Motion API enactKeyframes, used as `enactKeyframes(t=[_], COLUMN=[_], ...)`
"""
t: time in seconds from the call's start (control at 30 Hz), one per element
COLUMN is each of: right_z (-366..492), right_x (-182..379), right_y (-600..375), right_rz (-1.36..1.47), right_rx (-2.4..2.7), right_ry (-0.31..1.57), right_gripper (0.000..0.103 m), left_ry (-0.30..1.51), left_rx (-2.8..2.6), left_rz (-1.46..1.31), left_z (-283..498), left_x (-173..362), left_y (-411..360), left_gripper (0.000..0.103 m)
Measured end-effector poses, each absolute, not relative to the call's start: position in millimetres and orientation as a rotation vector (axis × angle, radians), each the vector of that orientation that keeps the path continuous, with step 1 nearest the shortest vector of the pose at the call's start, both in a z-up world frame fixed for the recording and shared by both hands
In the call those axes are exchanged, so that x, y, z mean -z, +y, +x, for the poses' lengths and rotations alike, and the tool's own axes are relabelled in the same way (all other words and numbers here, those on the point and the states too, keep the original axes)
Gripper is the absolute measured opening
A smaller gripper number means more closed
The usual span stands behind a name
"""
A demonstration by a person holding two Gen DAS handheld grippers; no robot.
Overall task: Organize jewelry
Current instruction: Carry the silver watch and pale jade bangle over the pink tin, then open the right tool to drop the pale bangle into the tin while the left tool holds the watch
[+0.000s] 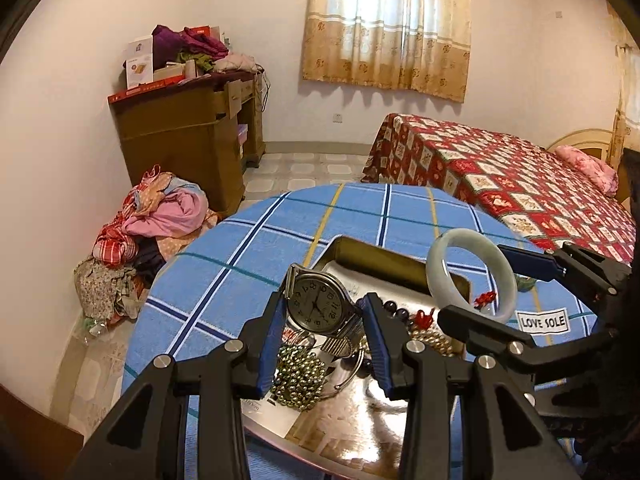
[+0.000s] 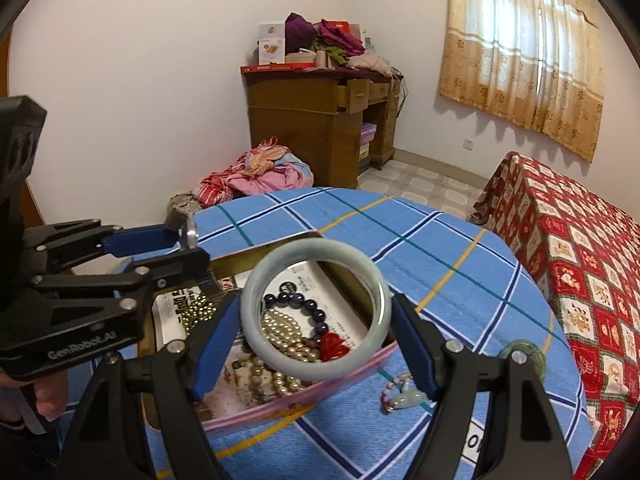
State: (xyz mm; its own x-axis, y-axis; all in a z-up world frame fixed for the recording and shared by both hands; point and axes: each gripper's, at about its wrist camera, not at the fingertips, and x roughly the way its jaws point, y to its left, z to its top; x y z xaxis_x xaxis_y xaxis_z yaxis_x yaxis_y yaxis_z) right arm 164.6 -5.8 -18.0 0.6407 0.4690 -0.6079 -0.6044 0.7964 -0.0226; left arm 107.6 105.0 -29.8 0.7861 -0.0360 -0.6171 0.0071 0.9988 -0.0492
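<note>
Jade bangle (image 2: pixel 316 308) in right claw (image 2: pixel 316 334), watch (image 1: pixel 316 300) in left claw (image 1: pixel 324 340).

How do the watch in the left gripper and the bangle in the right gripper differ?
The watch is metal, with a numbered dial and a stretch band; the bangle is one plain, pale green ring. The left gripper grips the watch narrowly; the right gripper spans the bangle much wider. Both are held above the open tin.

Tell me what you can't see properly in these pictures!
- Watch strap: left wrist view, its lower part hidden behind the left claw.
- Box bottom: right wrist view, partly blocked by the bangle in the right claw.
- Green ring: right wrist view, mostly behind that claw's finger.
</note>
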Motion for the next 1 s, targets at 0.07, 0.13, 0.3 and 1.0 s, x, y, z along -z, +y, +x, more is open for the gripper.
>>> enactKeyframes(t=[0.07, 0.13, 0.3, 1.0], right_z=[163.6, 162.4, 159.6, 149.5], right_x=[21.5, 24.1, 30.5, 50.0], right_y=[-2.8, -1.0, 0.7, 12.6], right_rz=[-0.236, -0.240, -0.241, -0.290], right_rx=[-0.625, -0.629, -0.636, -0.665], right_ry=[0.629, 0.634, 0.646, 0.692], right_gripper=[0.078, 0.078, 0.078, 0.078], left_ry=[0.676, 0.684, 0.707, 0.783], left_rx=[0.020, 0.019, 0.013, 0.002], left_rz=[-0.047, -0.049, -0.050, -0.032], left_z=[108.5, 108.2, 108.0, 109.9], left_x=[34.1, 37.3, 46.3, 71.2], left_y=[106.1, 106.9, 109.4, 115.9], left_gripper=[0.040, 0.040, 0.040, 0.040])
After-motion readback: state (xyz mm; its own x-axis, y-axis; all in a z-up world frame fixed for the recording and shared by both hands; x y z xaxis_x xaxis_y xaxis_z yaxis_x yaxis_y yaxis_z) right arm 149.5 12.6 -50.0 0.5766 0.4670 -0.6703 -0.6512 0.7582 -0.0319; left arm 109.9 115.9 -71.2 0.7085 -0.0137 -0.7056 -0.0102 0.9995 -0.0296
